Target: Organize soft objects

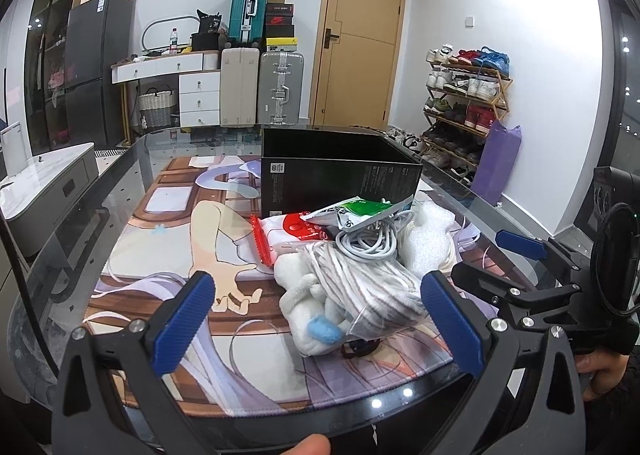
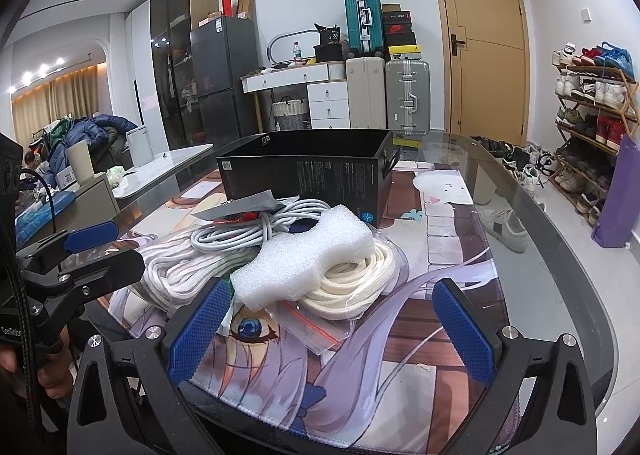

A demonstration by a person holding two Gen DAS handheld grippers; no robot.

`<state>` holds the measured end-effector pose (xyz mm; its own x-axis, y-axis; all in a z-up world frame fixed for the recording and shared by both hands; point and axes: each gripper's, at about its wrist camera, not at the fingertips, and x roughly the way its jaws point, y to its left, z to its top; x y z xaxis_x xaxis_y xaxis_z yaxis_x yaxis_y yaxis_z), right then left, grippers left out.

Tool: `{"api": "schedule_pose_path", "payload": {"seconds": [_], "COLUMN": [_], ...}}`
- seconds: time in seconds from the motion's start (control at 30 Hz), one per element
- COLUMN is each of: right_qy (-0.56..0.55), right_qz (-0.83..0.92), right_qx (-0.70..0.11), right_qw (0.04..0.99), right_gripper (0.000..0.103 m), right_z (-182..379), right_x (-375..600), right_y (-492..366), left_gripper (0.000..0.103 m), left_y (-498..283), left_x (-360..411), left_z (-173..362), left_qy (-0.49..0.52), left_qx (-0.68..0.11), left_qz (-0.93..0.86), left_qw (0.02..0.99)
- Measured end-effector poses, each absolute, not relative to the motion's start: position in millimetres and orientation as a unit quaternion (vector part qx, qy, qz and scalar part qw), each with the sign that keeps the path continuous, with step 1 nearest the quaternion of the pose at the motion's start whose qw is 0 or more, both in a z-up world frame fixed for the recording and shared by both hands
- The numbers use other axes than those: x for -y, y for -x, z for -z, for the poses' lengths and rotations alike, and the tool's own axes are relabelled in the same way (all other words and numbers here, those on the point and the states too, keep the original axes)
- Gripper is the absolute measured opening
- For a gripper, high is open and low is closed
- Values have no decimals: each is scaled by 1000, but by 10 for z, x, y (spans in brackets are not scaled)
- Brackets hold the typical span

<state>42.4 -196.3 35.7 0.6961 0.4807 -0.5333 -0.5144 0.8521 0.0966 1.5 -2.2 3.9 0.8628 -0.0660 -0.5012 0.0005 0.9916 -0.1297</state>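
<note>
I see my right tool [image 2: 328, 329] spread wide and empty above the surface [image 2: 540, 255]. A foam block [image 2: 304, 255] lies on a cream rope coil [image 2: 360, 287], touching it. A grey cable [image 2: 248, 229] sits behind, near the black box [image 2: 304, 171].

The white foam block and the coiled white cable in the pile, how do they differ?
The foam block is one chunky, porous piece with a notched outline; the cable is thin, smooth cord wound in loose loops. The foam block is bright white, the cable greyer. The foam block rests on a cream rope coil; the cable lies behind it, nearer the black box. Both sit ungripped in the pile.
</note>
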Motion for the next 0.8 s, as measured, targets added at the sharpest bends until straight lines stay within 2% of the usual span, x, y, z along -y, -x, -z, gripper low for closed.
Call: {"api": "schedule_pose_path", "payload": {"seconds": [0.8], "right_qy": [33], "right_qz": [-277], "right_qx": [-280], "right_qw": [919], "right_gripper": [103], "right_z": [-372], "right_x": [1950], "right_y": [-422], "left_gripper": [103], "left_y": [-47], "left_x": [-3], "left_z": [-137], "left_qy": [65], "left_qx": [-251], "left_qz": [19], "left_qw": [966]}}
